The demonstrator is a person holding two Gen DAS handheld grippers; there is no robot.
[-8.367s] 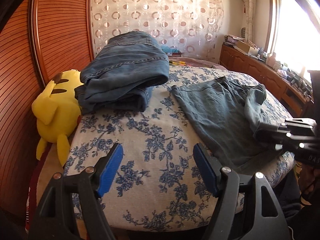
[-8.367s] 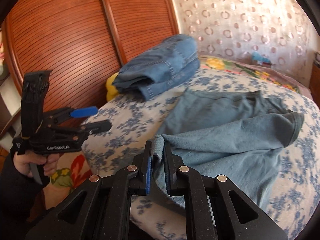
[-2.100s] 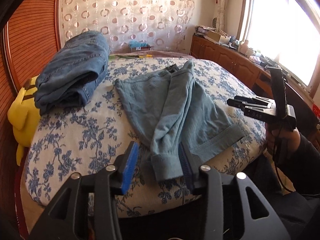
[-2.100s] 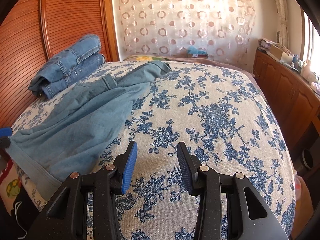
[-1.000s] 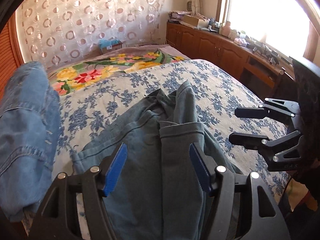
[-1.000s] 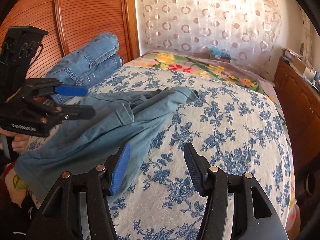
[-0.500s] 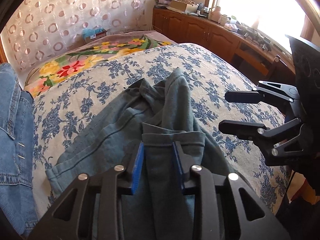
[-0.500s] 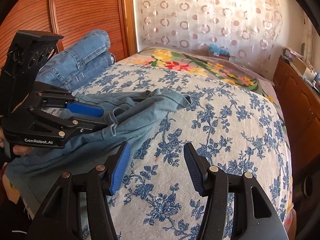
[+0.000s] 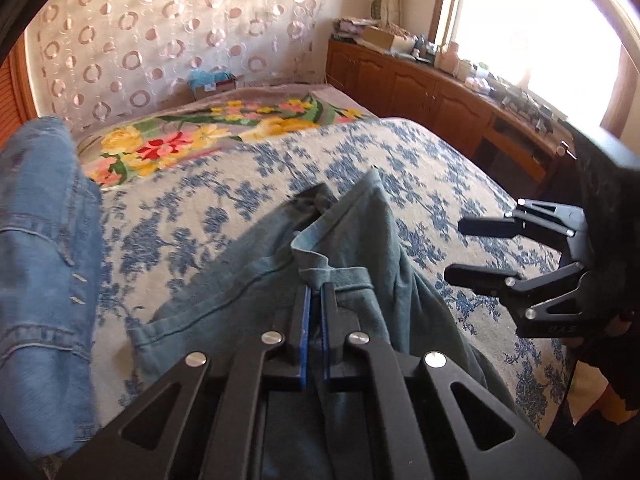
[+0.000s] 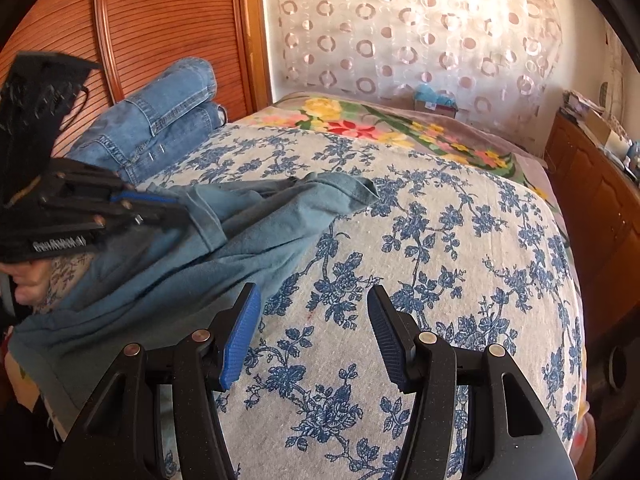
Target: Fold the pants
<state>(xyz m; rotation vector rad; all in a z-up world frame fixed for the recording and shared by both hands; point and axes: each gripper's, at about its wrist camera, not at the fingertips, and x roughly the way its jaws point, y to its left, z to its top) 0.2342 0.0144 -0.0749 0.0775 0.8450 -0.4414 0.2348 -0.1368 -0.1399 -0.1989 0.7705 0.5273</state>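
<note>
1. grey-blue cotton, the pants [image 9: 224,280] spread over the near left part of the bed [image 9: 420,168], with one leg folded back on top and its hem lifted off the layer below.
2. clamped on that hem: the left gripper [image 9: 314,294], blue pads [image 9: 305,320] pressed together with a pinch of cloth bunched up between them.
3. seen from the right wrist camera, the same left gripper [image 10: 176,210] reaching in from the left, tips buried in a raised fold of the pants [image 10: 256,236].
4. held apart and gripping nothing: the right gripper [image 10: 314,334], blue pads [image 10: 240,336] wide, hovering over bare bedspread just beside the edge of the pants.
5. from the left wrist camera, the right gripper [image 9: 476,250] off to the right of the pants, both black fingers spread, above the bed's right side.
6. white bedspread with blue flowers under everything; beyond it a blanket [image 10: 384,128] with yellow and red flowers at the far end of the bed.
7. folded and stacked at the far left of the bed, against the ribbed wooden panel [image 10: 160,20]: a pair of blue jeans [image 10: 160,120], apart from the pants.
8. behind the bed, a curtain [image 10: 400,24] with ring patterns; along the right wall, a low wooden cabinet [image 9: 432,88] under a bright window, small items crowded on top, too small to tell apart.
</note>
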